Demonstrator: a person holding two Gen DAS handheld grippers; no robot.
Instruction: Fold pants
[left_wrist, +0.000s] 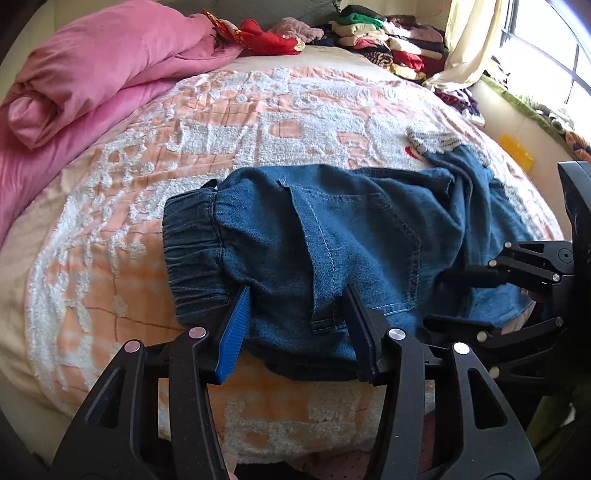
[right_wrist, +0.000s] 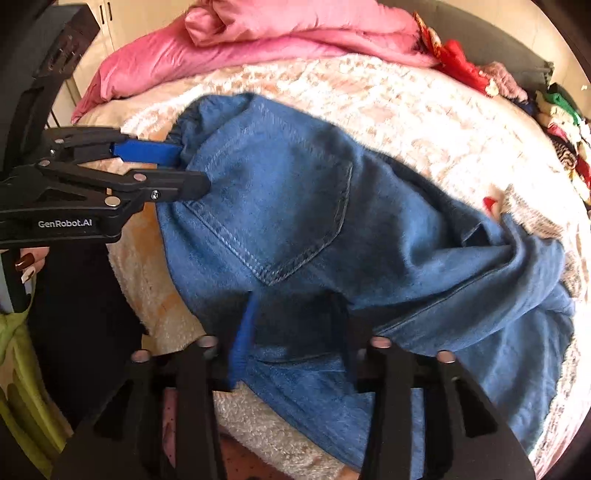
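- Left gripper (left_wrist: 297, 325) is closest to us; its jaws are spread wide over the near edge of the pants (left_wrist: 332, 236) and are not pinching the cloth.
- Blue jeans lie on the bed (left_wrist: 110, 206), stretchy waist band (left_wrist: 192, 236) to the left, legs bunched up to the right.
- Right gripper (right_wrist: 295, 336) also has its jaws spread over the near edge, further along; I cannot tell if it is touching.
- No neat fold shows yet, so I think the job has barely begun: flatten the legs, then fold.
- Pink blanket (left_wrist: 92, 74) and piled clothes (left_wrist: 388, 40) sit far back.
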